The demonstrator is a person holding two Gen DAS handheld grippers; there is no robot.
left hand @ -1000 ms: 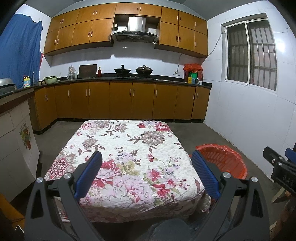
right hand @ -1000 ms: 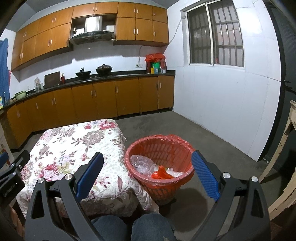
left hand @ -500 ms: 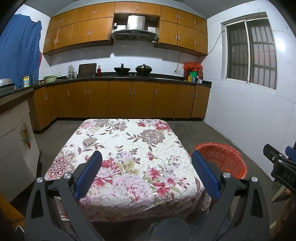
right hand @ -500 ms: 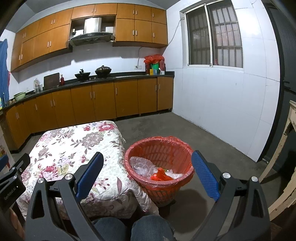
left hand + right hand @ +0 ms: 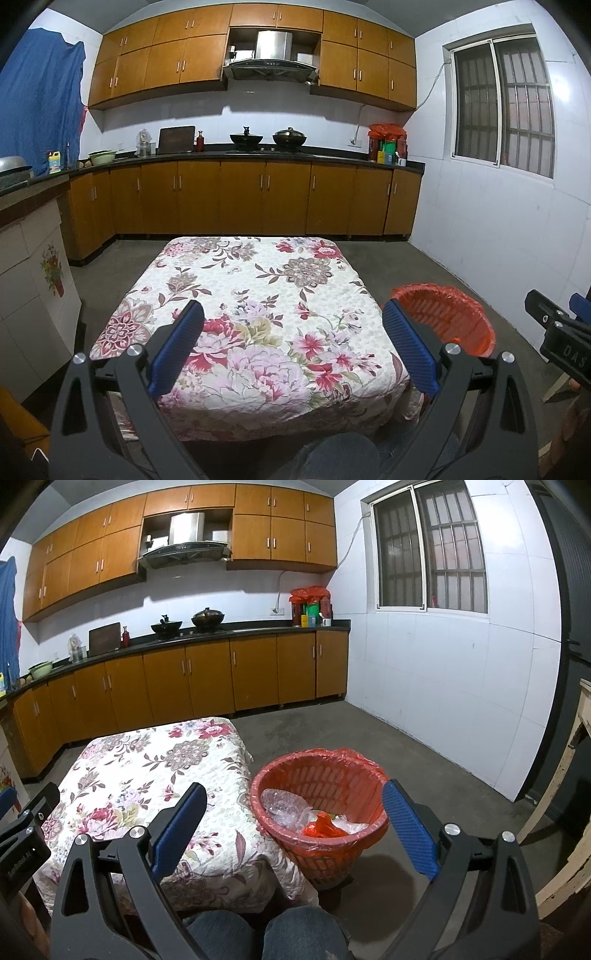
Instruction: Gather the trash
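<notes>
A red basket point(image 5: 321, 801) lined with a red bag stands on the floor right of the table; it also shows in the left wrist view point(image 5: 447, 317). Inside lie crumpled clear plastic point(image 5: 284, 805) and a red scrap point(image 5: 321, 829). The table point(image 5: 243, 295) wears a floral cloth, and I see no trash on it. My left gripper point(image 5: 291, 347) is open and empty over the table's near edge. My right gripper point(image 5: 291, 827) is open and empty, held near the basket's left rim. Each gripper shows at the edge of the other's view.
Wooden kitchen cabinets point(image 5: 240, 199) and a dark counter with pots run along the far wall. A white tiled wall point(image 5: 443, 701) with a window is at right. A pale wooden frame point(image 5: 565, 794) stands at the far right. My knees point(image 5: 266, 934) are below.
Both grippers have pulled back and risen slightly; the table and basket sit a little lower and farther in view. Both stay open and empty.
</notes>
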